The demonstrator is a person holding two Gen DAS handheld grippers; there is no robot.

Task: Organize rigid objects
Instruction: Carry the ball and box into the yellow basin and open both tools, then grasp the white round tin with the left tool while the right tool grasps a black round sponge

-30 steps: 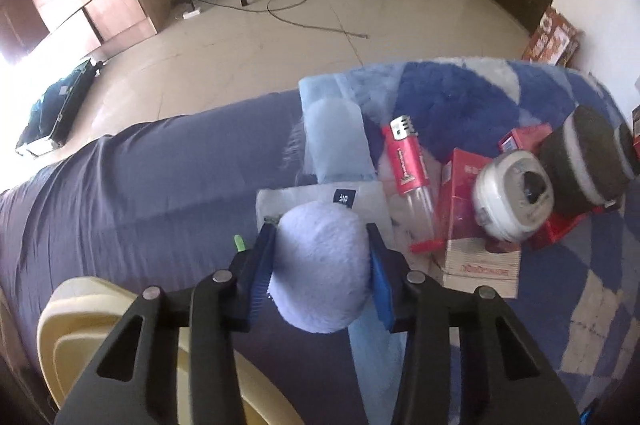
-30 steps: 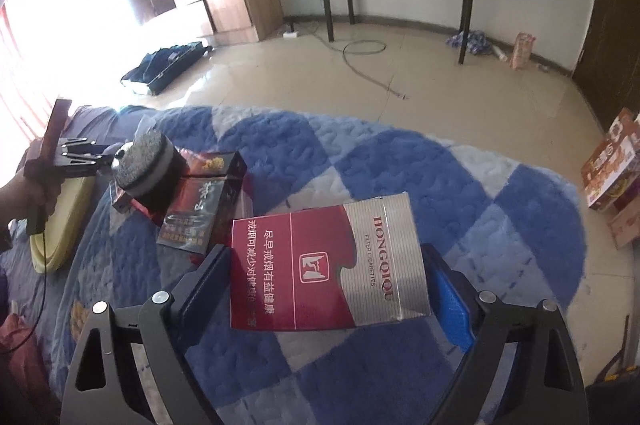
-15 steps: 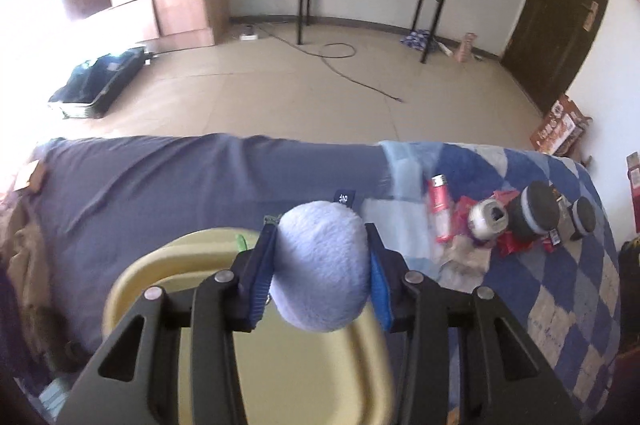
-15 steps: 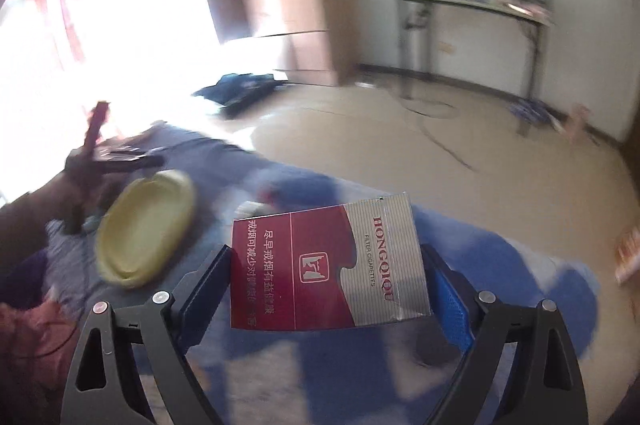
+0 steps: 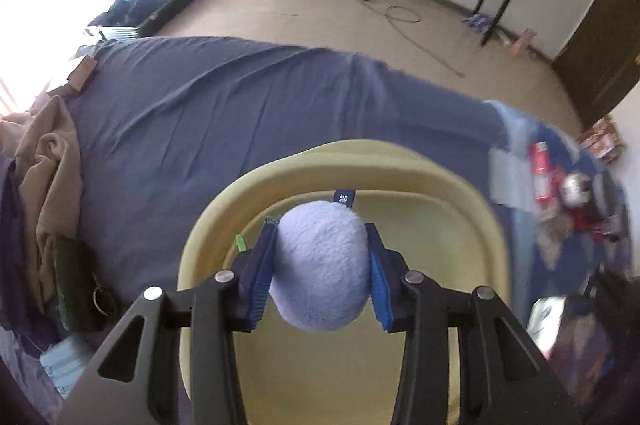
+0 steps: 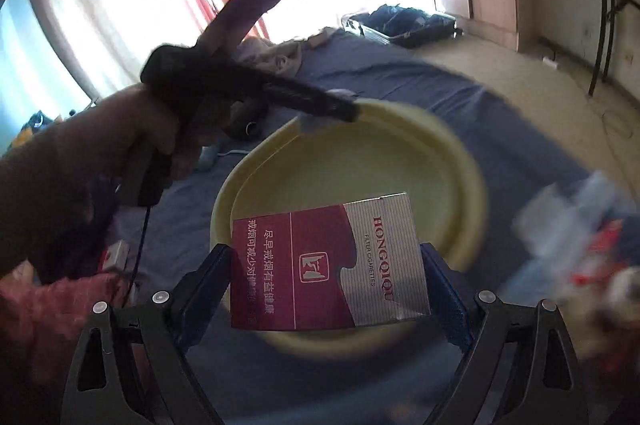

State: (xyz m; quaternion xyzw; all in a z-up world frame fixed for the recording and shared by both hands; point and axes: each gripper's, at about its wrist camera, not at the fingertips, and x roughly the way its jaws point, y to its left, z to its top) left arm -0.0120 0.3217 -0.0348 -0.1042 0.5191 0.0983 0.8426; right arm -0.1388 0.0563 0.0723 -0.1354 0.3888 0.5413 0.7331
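Left gripper (image 5: pixel 320 261) clamped on blue plush ball (image 5: pixel 322 265), right gripper (image 6: pixel 326 277) clamped on cigarette pack (image 6: pixel 328 265), both above yellow basin (image 5: pixel 472 209).

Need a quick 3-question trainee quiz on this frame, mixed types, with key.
1. True or false: the left gripper is shut on a fluffy blue ball.
2. What does the right gripper hold? A) a red and silver cigarette pack B) a glass bottle C) nothing
3. Fill in: both grippers are held above a pale ____ basin on the dark blue sheet.

Key
1. True.
2. A: the cigarette pack sits between the pads.
3. Yellow.
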